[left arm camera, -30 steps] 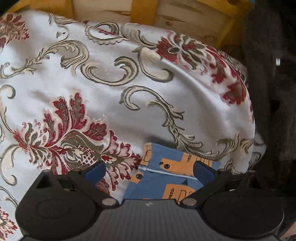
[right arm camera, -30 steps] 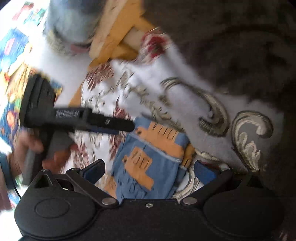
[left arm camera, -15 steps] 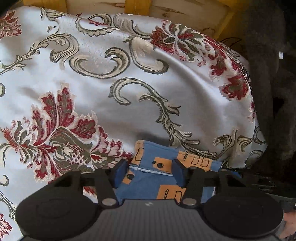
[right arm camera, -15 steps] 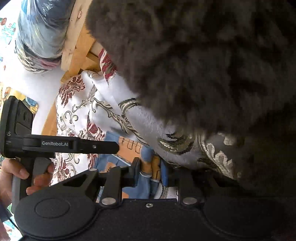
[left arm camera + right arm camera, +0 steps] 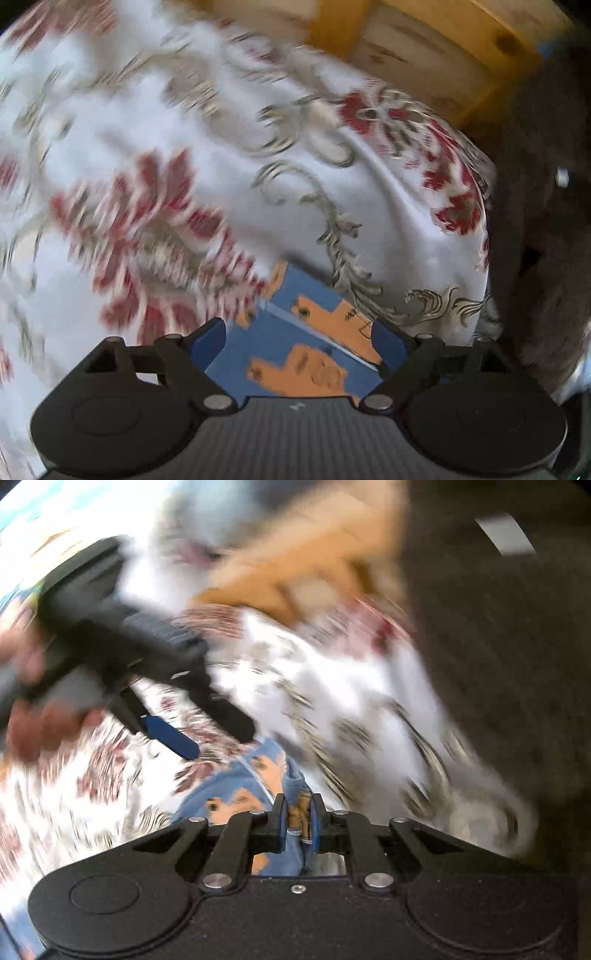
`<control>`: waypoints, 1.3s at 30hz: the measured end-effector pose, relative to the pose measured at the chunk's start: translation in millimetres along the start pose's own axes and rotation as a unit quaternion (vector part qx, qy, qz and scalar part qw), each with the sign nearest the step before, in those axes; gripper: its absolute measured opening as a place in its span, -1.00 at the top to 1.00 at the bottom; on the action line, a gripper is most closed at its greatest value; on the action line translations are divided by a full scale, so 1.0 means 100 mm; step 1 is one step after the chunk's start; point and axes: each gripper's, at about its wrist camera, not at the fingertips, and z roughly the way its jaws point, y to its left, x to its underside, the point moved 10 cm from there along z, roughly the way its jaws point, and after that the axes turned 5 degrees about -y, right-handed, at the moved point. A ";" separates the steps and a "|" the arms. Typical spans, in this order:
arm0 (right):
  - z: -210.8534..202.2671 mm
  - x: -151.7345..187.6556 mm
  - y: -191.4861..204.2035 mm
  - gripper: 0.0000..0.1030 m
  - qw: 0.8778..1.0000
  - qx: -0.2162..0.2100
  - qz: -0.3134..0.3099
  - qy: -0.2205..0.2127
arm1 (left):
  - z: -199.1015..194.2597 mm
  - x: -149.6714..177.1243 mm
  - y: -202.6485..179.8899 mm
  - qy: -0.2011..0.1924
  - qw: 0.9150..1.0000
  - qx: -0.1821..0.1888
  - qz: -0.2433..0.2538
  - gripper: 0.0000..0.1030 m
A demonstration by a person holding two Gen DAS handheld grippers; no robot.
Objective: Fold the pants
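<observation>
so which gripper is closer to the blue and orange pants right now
Right. The right gripper is shut on the pants, pinching a fold. The left gripper is open, fingers apart either side of them.

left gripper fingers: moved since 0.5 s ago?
Yes. The left gripper has opened: its fingers, which stood close together over the blue and orange pants, now stand wide apart near the cloth's side edges. The right gripper is clamped on the pants.

White floral cloth (image 5: 207,122), yellow wooden frame (image 5: 436,40), dark fuzzy fabric (image 5: 509,672)
</observation>
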 end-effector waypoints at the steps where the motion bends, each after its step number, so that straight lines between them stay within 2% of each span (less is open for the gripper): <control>1: -0.05 -0.01 0.15 0.76 0.999 -0.009 -0.050 -0.014 | -0.05 0.04 0.03 0.007 0.999 0.010 -0.029 -0.74; 4: -0.15 0.11 0.51 0.76 0.987 -0.033 -0.156 -0.024 | -0.16 0.12 0.08 0.007 0.995 0.040 -0.093 -0.78; 6: -0.17 0.23 0.66 0.76 0.977 -0.046 -0.206 -0.017 | -0.17 0.15 0.12 0.008 0.992 0.043 -0.119 -0.79; 10: -0.15 0.44 0.95 0.76 0.955 -0.068 -0.288 -0.003 | -0.09 0.17 0.22 0.020 0.990 0.024 -0.136 -0.79; 14: -0.11 0.54 1.00 0.76 0.944 -0.070 -0.322 0.008 | -0.02 0.17 0.27 0.028 0.990 0.003 -0.136 -0.78; 17: -0.10 0.55 0.99 0.76 0.945 -0.072 -0.320 0.014 | 0.07 0.19 0.33 0.035 0.990 -0.035 -0.134 -0.43; 18: -0.12 0.54 0.99 0.76 0.944 -0.073 -0.320 0.015 | 0.07 0.20 0.34 0.036 0.989 -0.043 -0.133 -0.24; 19: -0.12 0.54 0.99 0.76 0.944 -0.073 -0.322 0.014 | 0.08 0.21 0.36 0.036 0.989 -0.051 -0.132 0.06; 21: -0.12 0.54 1.01 0.76 0.943 -0.073 -0.324 0.014 | 0.09 0.25 0.41 0.035 0.988 -0.061 -0.136 0.44; 26: -0.22 0.55 1.06 0.76 0.937 -0.084 -0.340 0.006 | -0.07 0.47 0.63 0.007 0.988 -0.054 -0.146 0.59; 30: -0.39 0.62 1.22 0.76 0.923 -0.113 -0.367 -0.006 | -0.24 0.72 0.75 -0.009 0.988 -0.039 -0.149 0.64; 35: -0.65 0.86 1.48 0.76 0.891 -0.172 -0.421 -0.012 | -0.37 1.18 0.98 -0.017 0.985 -0.022 -0.171 0.66; 39: -0.73 1.08 1.61 0.76 0.869 -0.211 -0.447 0.007 | -0.38 1.63 1.22 -0.042 0.979 -0.017 -0.198 0.66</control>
